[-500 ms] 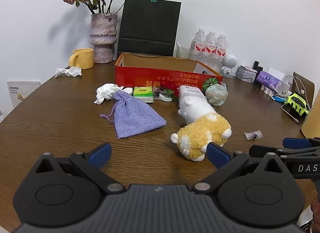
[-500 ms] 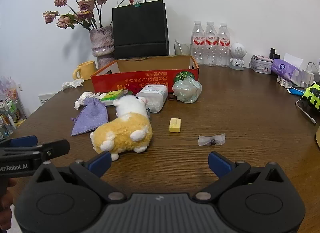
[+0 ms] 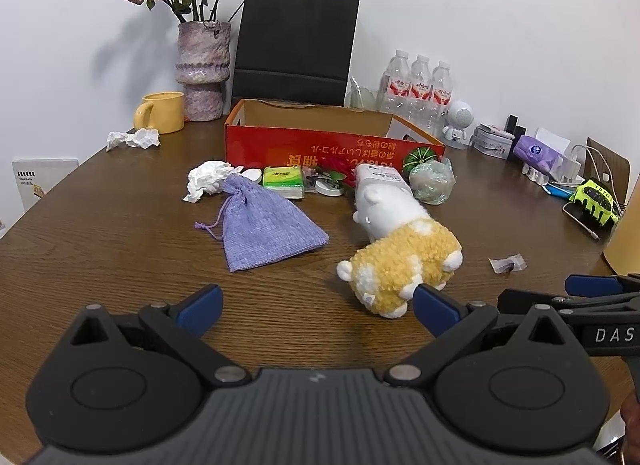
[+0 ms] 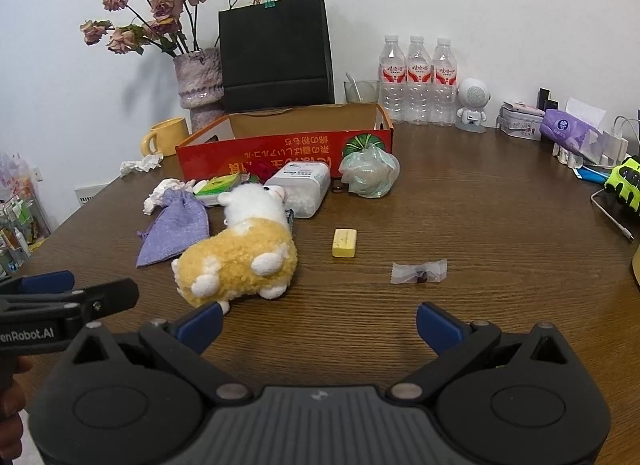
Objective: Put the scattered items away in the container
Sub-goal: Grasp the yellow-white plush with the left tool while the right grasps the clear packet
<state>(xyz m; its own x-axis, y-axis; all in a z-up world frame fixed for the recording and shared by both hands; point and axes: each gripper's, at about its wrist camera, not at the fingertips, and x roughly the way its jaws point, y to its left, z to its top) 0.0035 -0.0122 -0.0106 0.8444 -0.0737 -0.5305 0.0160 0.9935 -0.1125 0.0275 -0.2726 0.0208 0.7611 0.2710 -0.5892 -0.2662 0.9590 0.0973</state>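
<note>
A red cardboard box (image 3: 280, 149) (image 4: 256, 153) stands open at the back of the round wooden table. In front of it lie a yellow and white plush sheep (image 3: 400, 257) (image 4: 240, 253), a purple drawstring pouch (image 3: 264, 225) (image 4: 172, 229), a crumpled tissue (image 3: 206, 181), a green tissue pack (image 3: 282, 181), a white bottle (image 4: 304, 189), a bunched clear bag (image 3: 432, 183) (image 4: 368, 175), a yellow eraser (image 4: 344, 243) and a small wrapped sweet (image 3: 507, 264) (image 4: 418, 271). My left gripper (image 3: 316, 311) is open near the table's front, its right fingertip beside the sheep. My right gripper (image 4: 318, 323) is open and empty.
A vase of dried flowers (image 3: 204, 69), a black paper bag (image 3: 294, 49), a yellow mug (image 3: 160, 117) and three water bottles (image 4: 416, 81) line the back. Another crumpled tissue (image 3: 134, 139) lies by the mug. Small gadgets, a cable and a neon glove (image 3: 594, 201) crowd the right edge.
</note>
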